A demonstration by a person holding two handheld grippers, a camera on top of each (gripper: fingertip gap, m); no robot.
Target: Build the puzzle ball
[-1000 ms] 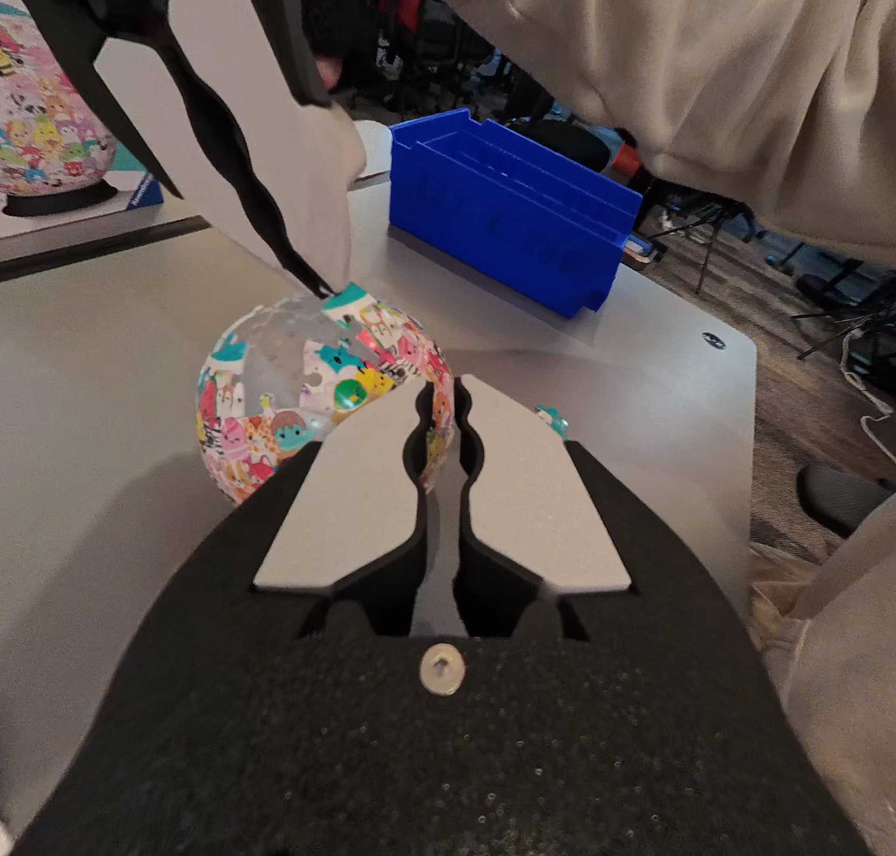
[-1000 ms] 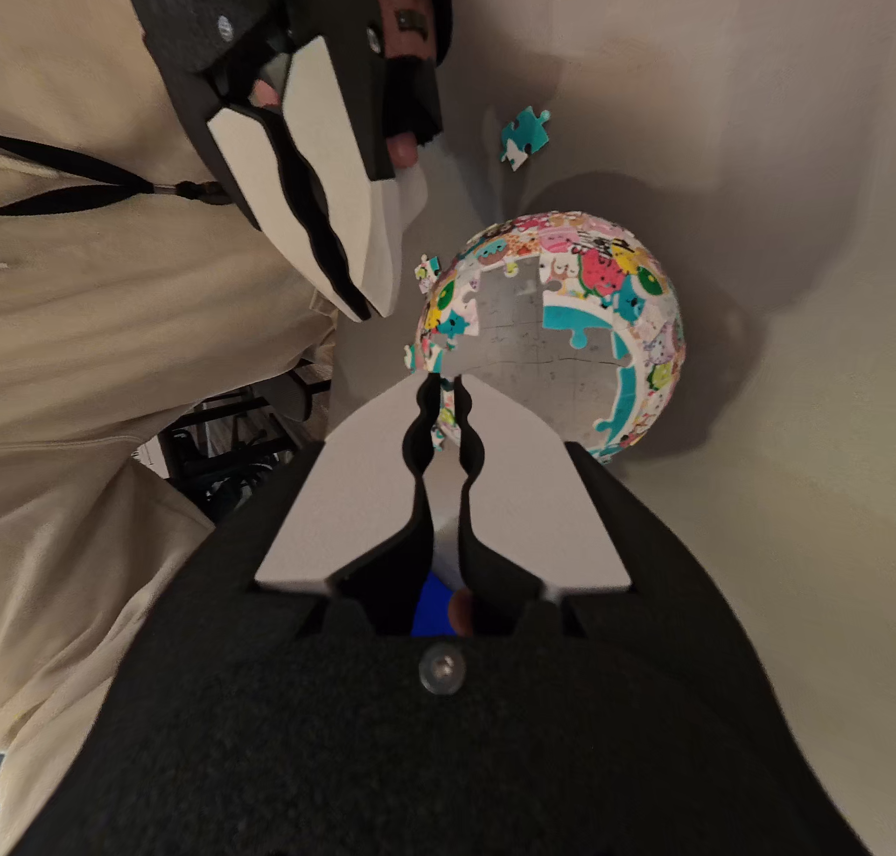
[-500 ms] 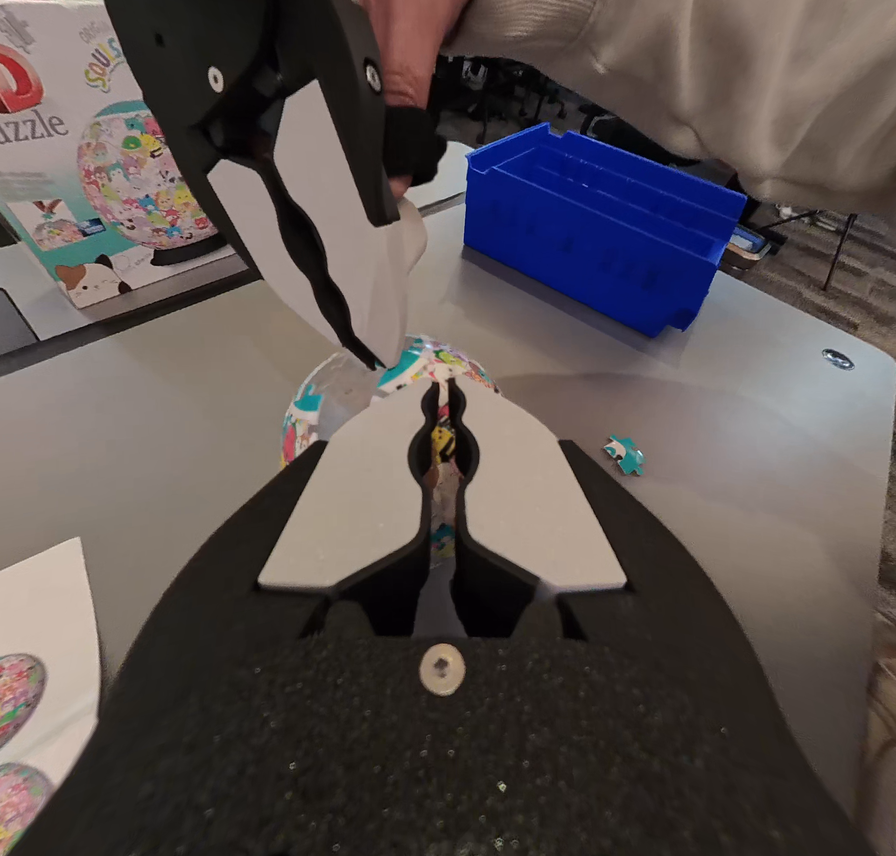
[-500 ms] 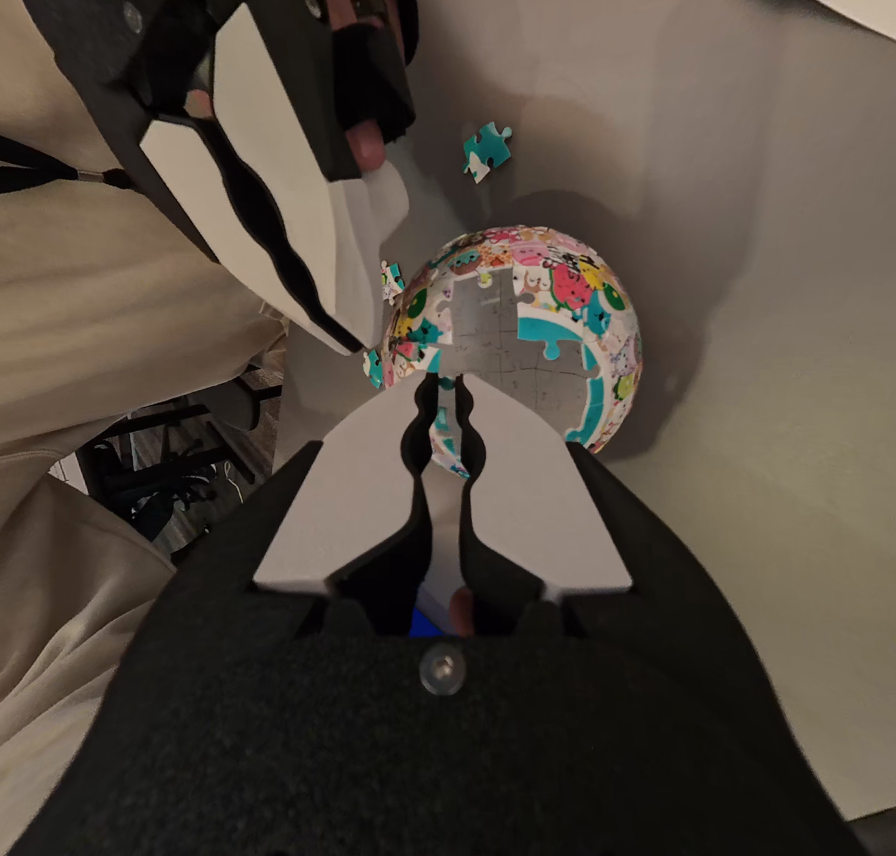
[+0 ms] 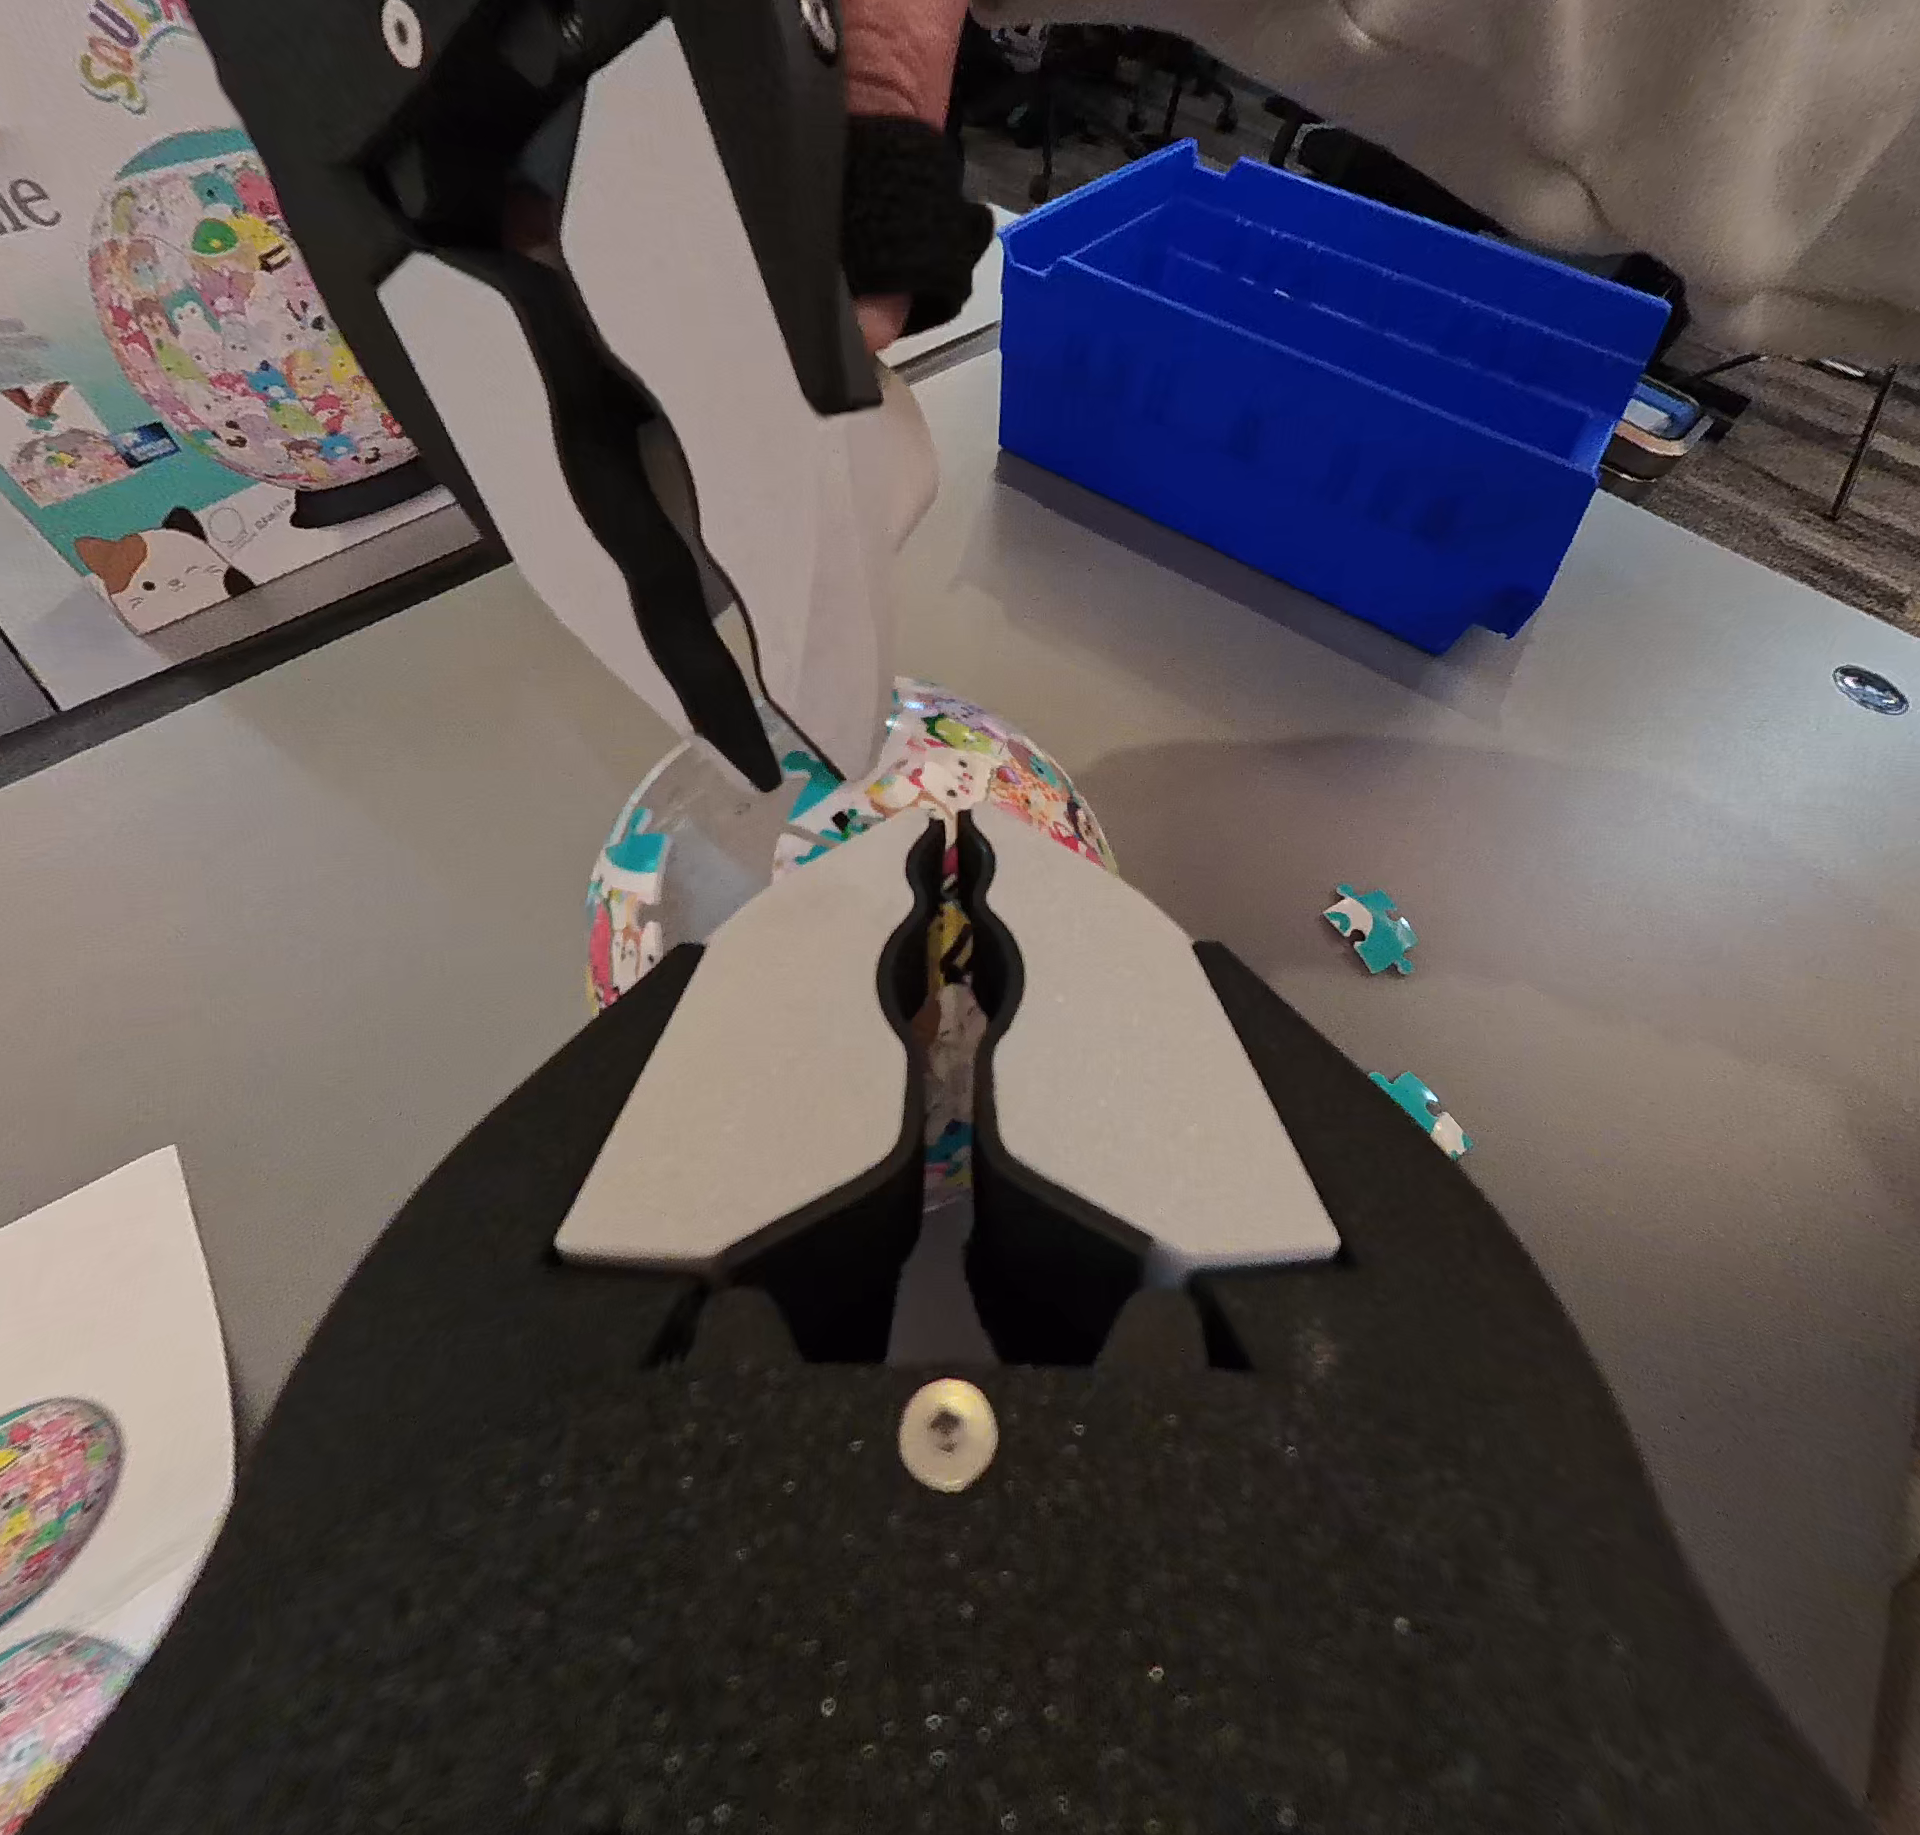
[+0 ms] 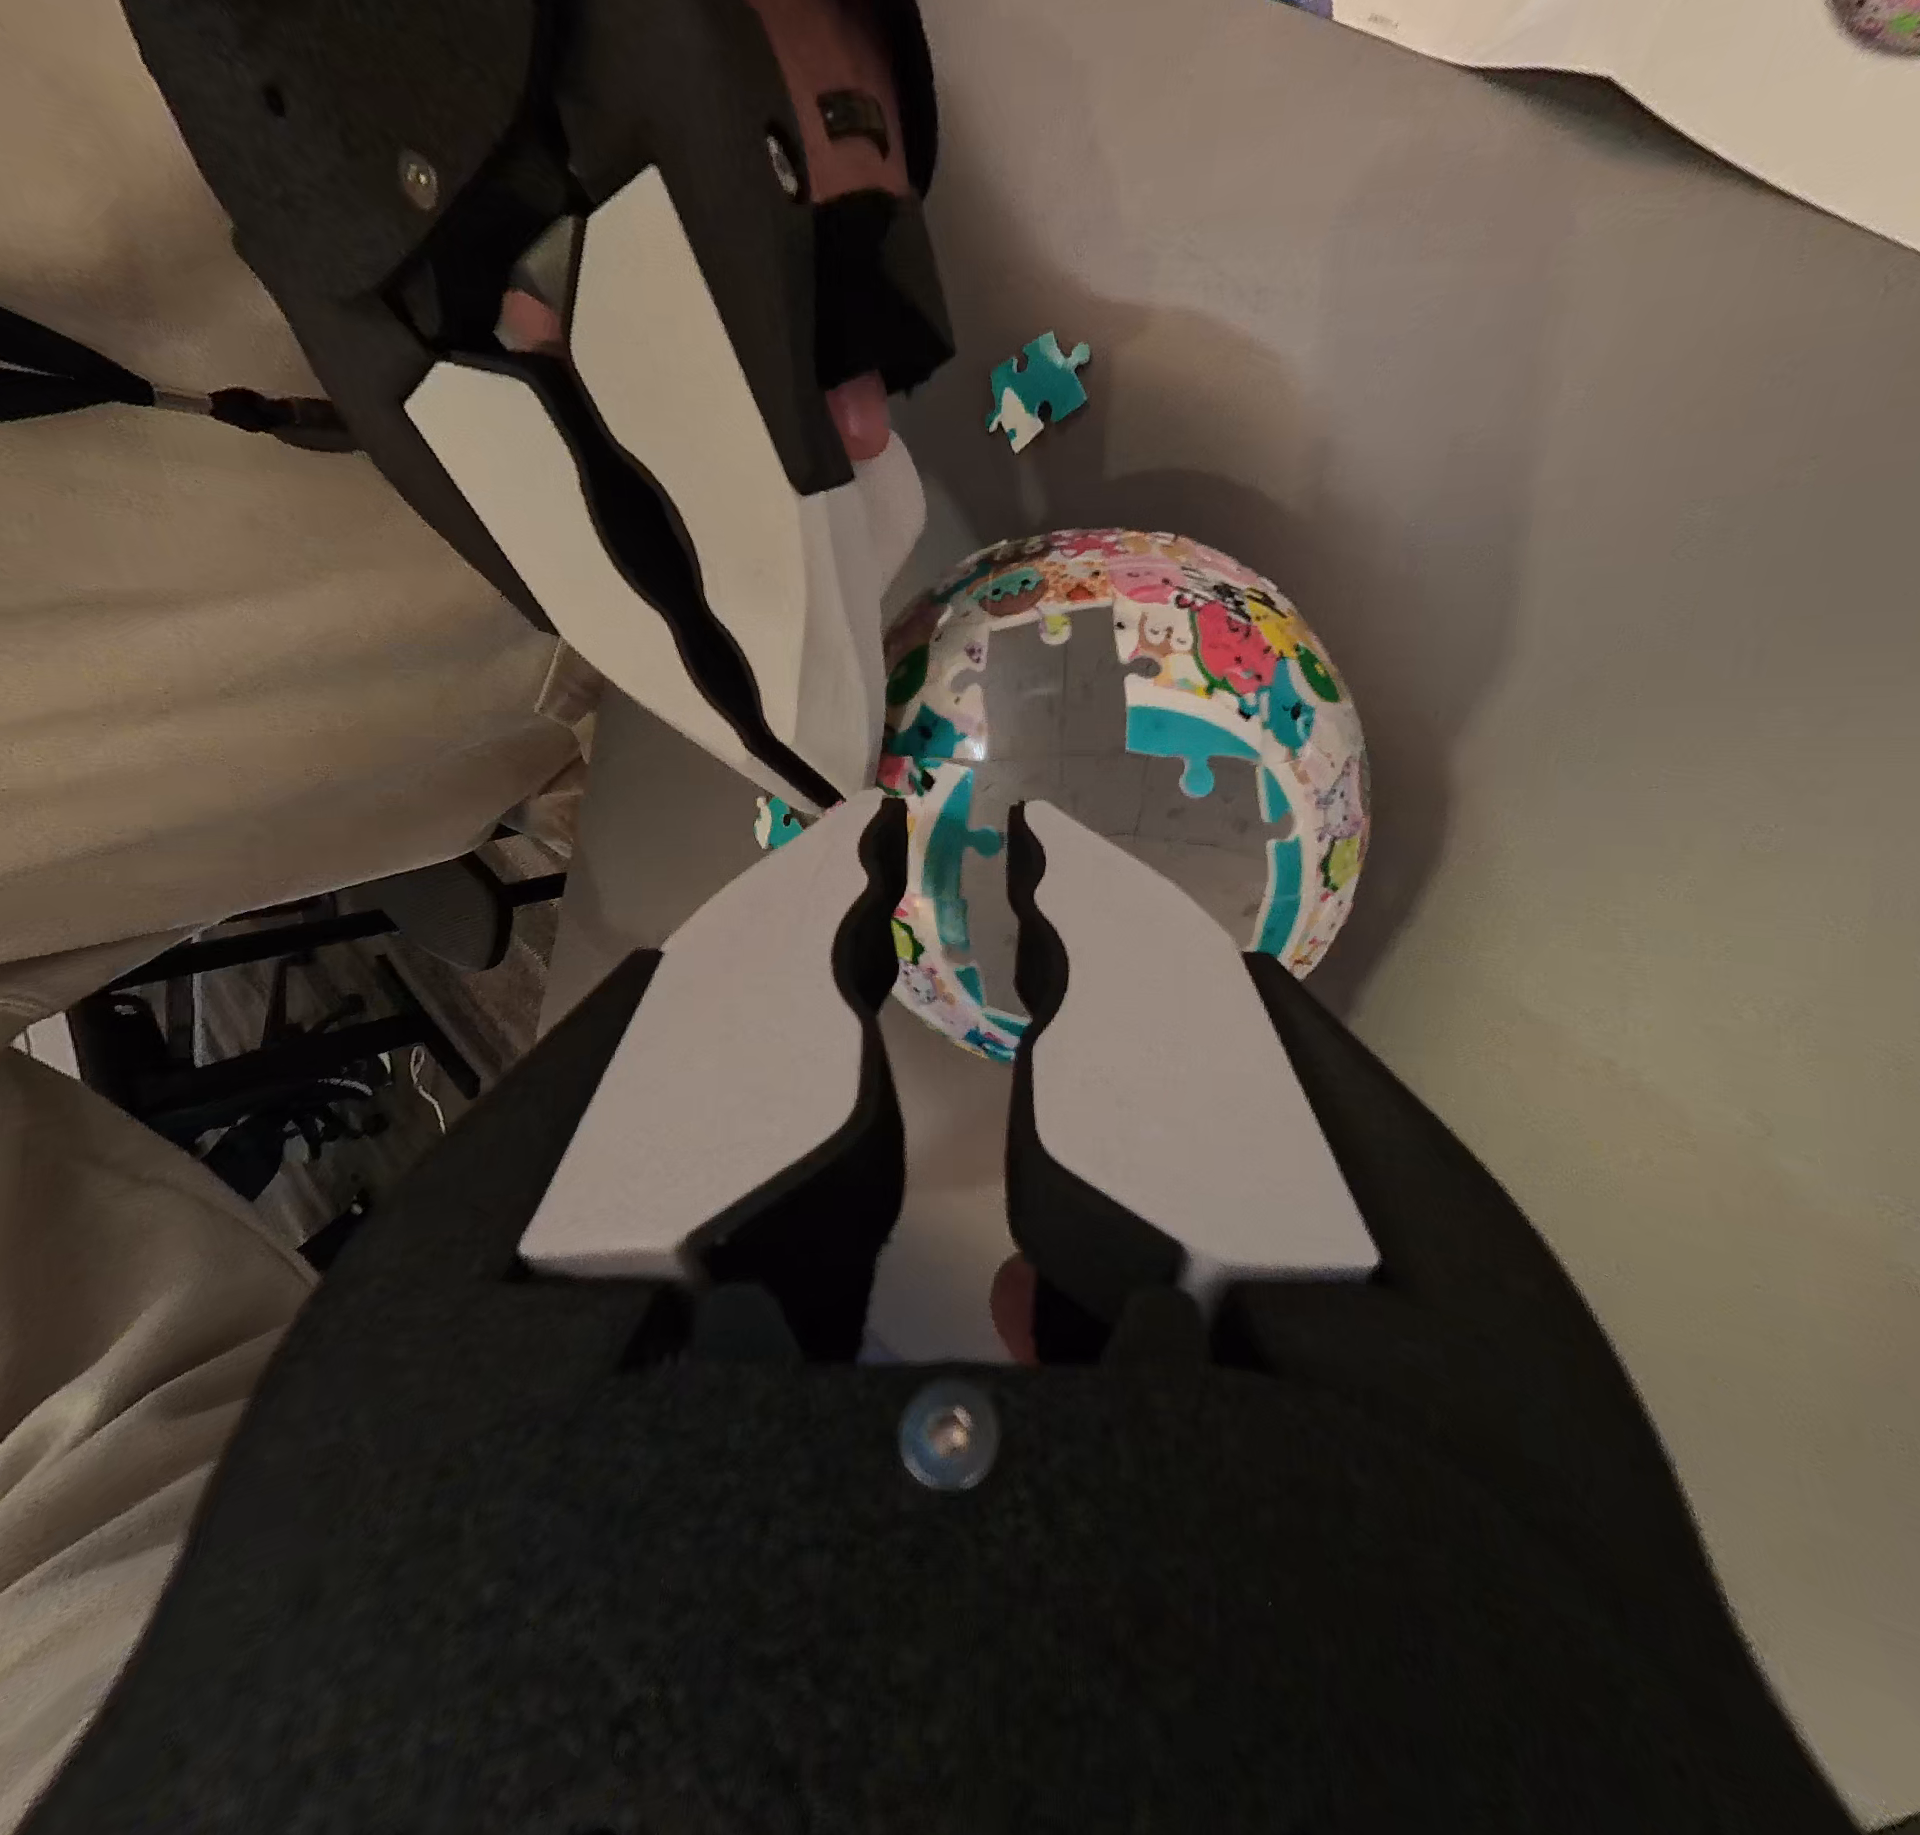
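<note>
Grey-padded left gripper (image 5: 951, 829) nearly closed, right gripper (image 6: 951, 814) slightly parted, both empty at puzzle ball (image 6: 1195, 684).

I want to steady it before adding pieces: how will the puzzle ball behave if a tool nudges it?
The puzzle ball is round and sits bare on the table, so it will probably roll. The big gap shows a hollow shell, so it is likely light. The open edges might flex or shed pieces under pressure.
</note>
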